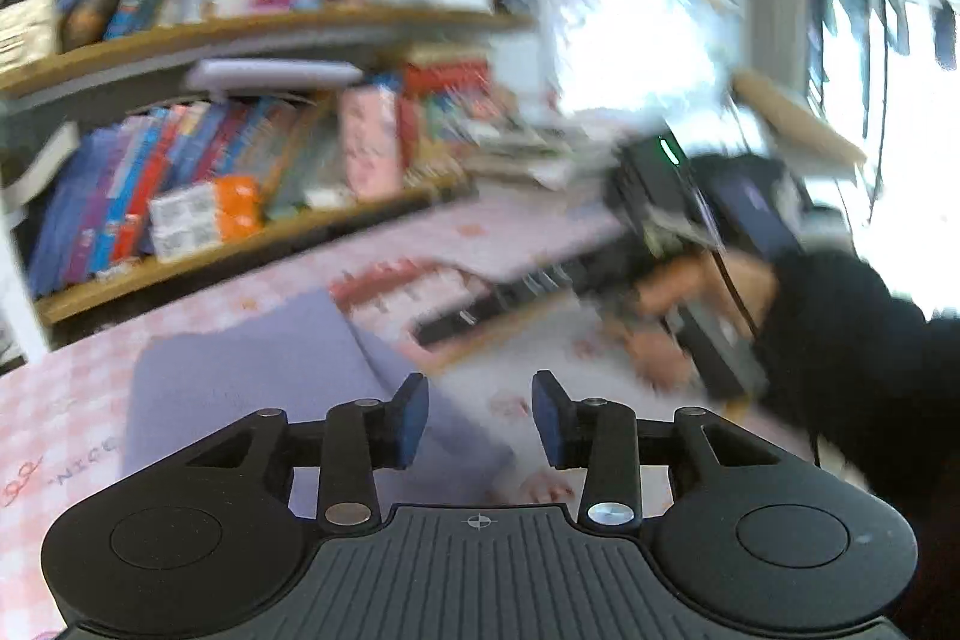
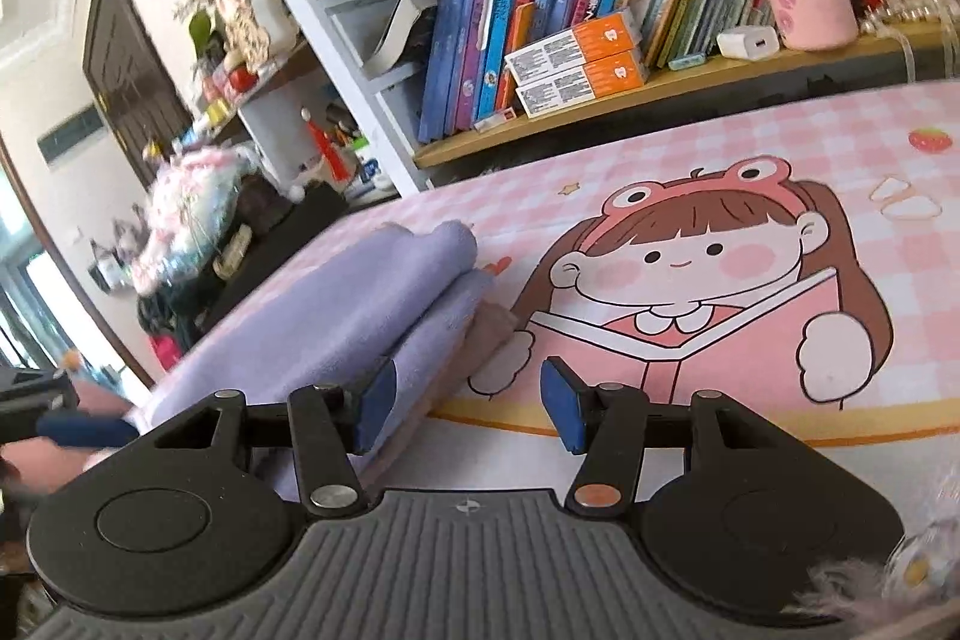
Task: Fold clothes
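Left wrist view: the camera sits just behind the left gripper (image 1: 480, 418), looking forward and slightly downward along its fingers (image 1: 411, 421), low and near over the tabletop (image 1: 66, 400); the picture is tilted and blurred. It faces the bookshelf (image 1: 240, 244), with the window (image 1: 636, 52) to the right. Right wrist view: the camera sits just behind the right gripper (image 2: 468, 409), low and close over the tabletop (image 2: 780, 148), also tilted, facing the bookshelf (image 2: 600, 112) with a doorway (image 2: 126, 70) at far left. Shared by both views: the folded purple cloth (image 1: 240, 376) (image 2: 360, 304), the pink checked cover, and the lower shelf of books; the right gripper appears at the right of the left view (image 1: 456, 319)
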Motion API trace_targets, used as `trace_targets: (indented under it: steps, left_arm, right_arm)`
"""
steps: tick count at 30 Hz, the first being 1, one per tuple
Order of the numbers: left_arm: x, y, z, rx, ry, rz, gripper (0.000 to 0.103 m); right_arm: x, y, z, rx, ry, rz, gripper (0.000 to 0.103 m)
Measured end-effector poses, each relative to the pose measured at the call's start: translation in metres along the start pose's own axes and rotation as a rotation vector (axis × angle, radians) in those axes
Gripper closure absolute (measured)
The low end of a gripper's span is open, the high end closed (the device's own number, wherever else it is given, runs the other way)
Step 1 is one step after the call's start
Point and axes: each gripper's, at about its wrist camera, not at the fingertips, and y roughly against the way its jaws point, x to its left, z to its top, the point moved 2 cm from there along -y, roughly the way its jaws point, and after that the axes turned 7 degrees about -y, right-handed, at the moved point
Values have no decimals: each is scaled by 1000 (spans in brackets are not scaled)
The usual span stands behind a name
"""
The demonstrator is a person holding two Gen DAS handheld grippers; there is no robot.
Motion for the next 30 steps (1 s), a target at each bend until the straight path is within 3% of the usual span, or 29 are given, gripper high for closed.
trace_targets:
  steps: [4,6,7,10,11,12,14,15,17,19,23,25,26,27,28,29,30]
  left_arm:
    - [9,-18,-12,72,29,68,68]
    - [2,-35,-26,169,7,32,69]
    - [0,-34,-27,161,-19,40,69]
    - [14,-16,-20,114,12,34,60]
    - [24,-4,-16,66,36,28,53]
    - [36,8,-13,23,59,32,38]
    - [63,22,-10,-12,99,104,23]
    - [78,27,-11,-10,123,140,22]
    - [110,26,-21,36,196,186,22]
    - [139,19,-38,84,319,176,22]
    - [177,-4,-66,108,562,80,22]
    - [185,-15,-76,105,686,18,24]
    - [186,-21,-81,105,743,-12,30]
    - [185,-27,-86,101,790,-40,39]
    - [182,-31,-88,96,821,-52,40]
    - [175,-31,-84,92,810,-34,43]
    - [165,-28,-79,90,788,-24,46]
  right_arm:
    - [-1,3,-2,7,-102,34,47]
    - [1,6,-5,18,-171,64,40]
    - [2,7,-7,21,-203,80,37]
    - [6,6,-14,57,-306,103,34]
    - [7,4,-16,73,-335,104,34]
    - [9,3,-18,88,-363,105,33]
    - [14,-4,-22,131,-393,79,32]
    - [19,-7,-23,148,-382,62,30]
    - [28,-11,-25,181,-372,41,27]
    - [35,-16,-27,206,-386,34,26]
    - [45,-29,-25,226,-419,7,26]
    - [51,-38,-23,233,-418,-11,30]
    - [53,-42,-22,235,-405,-17,31]
    - [56,-49,-20,236,-380,-38,42]
    - [59,-52,-18,237,-350,-68,52]
    - [61,-53,-16,233,-314,-89,55]
    - [64,-49,-13,215,-263,-97,65]
